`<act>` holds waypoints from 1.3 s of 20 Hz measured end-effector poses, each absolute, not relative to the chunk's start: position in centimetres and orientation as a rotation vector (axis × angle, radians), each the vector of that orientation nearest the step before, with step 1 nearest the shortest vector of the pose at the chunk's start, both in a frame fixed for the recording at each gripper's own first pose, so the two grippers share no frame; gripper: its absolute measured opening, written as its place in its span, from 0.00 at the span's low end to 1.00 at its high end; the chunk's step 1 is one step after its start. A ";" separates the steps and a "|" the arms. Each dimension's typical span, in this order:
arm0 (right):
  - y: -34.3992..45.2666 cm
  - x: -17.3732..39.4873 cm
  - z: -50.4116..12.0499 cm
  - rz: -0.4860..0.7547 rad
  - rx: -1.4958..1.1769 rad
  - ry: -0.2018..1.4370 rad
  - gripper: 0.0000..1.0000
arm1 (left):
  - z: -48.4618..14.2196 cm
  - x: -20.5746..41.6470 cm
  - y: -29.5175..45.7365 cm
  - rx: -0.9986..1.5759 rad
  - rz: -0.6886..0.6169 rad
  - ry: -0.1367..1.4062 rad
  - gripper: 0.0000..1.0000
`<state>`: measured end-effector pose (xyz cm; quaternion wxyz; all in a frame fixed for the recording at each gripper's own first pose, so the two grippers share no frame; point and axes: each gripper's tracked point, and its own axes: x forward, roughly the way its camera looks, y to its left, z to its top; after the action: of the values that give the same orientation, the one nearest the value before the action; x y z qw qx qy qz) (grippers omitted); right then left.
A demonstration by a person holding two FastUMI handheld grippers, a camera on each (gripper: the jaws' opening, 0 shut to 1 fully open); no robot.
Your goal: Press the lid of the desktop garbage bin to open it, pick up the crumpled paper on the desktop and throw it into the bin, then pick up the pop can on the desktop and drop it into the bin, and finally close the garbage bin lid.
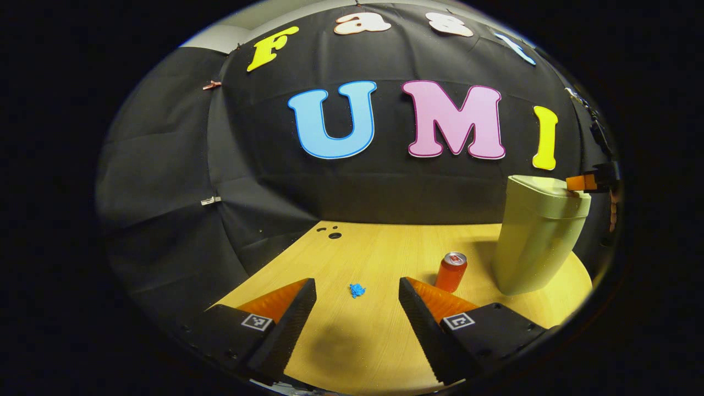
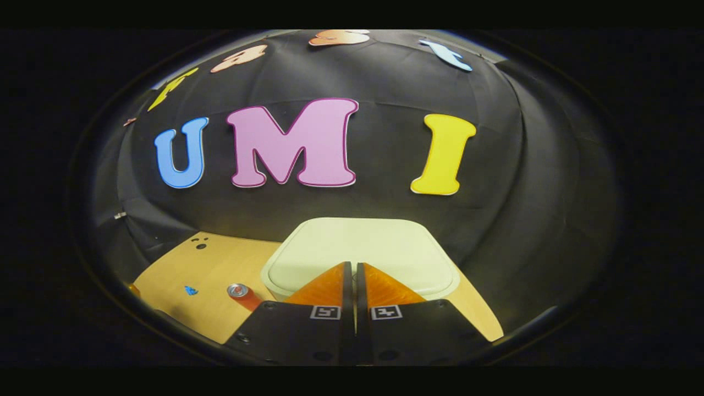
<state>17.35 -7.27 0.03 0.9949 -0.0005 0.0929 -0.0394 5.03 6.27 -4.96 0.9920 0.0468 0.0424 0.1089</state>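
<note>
Right gripper (image 2: 352,267) closed over lid | bin (image 2: 360,250) pale green, lid down

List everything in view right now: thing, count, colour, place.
garbage bin: 1, pale green, on the table's right side, lid down
pop can: 1, red-orange with silver top, upright, just left of the bin
crumpled paper: 1, blue, on the table left of the can
table: 1, light wood, small dark holes near its far edge
left gripper: 1, open, low over the table facing the paper
right gripper: 1, shut, tips over the bin lid; contact unclear
</note>
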 end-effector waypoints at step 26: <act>-2.2 6.5 -2.1 -0.050 -0.026 0.182 0.06 | -8.0 7.5 10.9 0.052 0.090 0.124 0.96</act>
<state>6.47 -2.22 -2.07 0.9954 -0.0132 0.0911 -0.0248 7.52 10.90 -8.05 0.9967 0.0259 0.0620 0.0449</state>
